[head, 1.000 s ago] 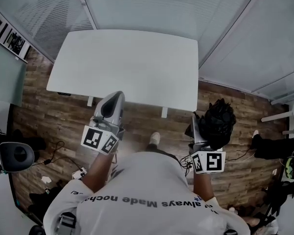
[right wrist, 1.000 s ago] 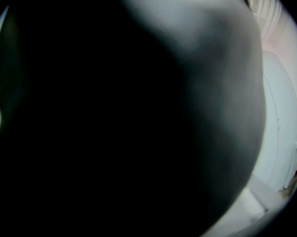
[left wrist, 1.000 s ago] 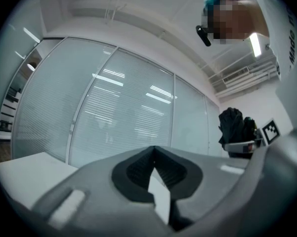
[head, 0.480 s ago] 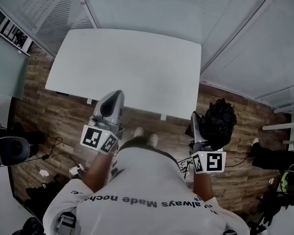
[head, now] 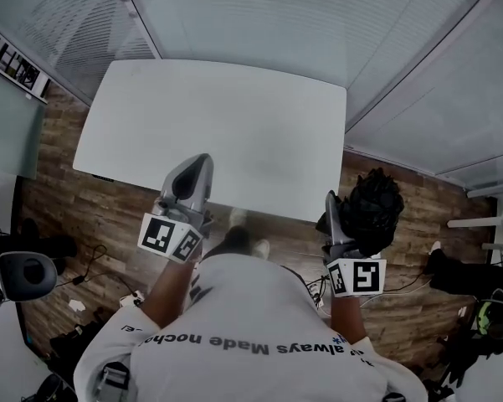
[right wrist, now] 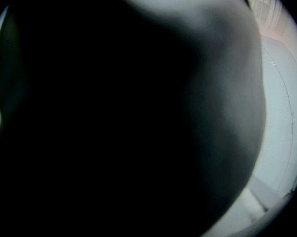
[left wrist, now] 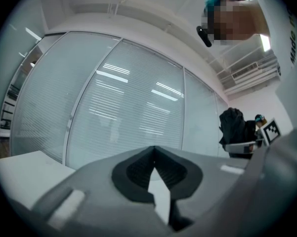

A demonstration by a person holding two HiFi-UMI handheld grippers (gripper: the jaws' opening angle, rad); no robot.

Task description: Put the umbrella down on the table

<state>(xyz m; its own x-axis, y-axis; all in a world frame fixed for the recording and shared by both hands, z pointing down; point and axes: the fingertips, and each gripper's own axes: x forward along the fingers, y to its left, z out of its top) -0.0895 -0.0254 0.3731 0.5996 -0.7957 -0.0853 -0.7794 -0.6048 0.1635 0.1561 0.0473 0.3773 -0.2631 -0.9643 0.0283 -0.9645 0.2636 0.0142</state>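
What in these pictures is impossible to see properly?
- Jaws of the right tool: the right gripper view is filled by the dark umbrella, and in the head view the bundle covers them.
- Handle of the umbrella: head view, lost in the black folds.
- Legs of the table: head view, under the tabletop.

The white surface [head: 234,132] is a rectangle with rounded corners, standing on a wood-plank floor [head: 67,199]. Its far edge and right edge run close to the blind-covered glass wall [head: 259,15].
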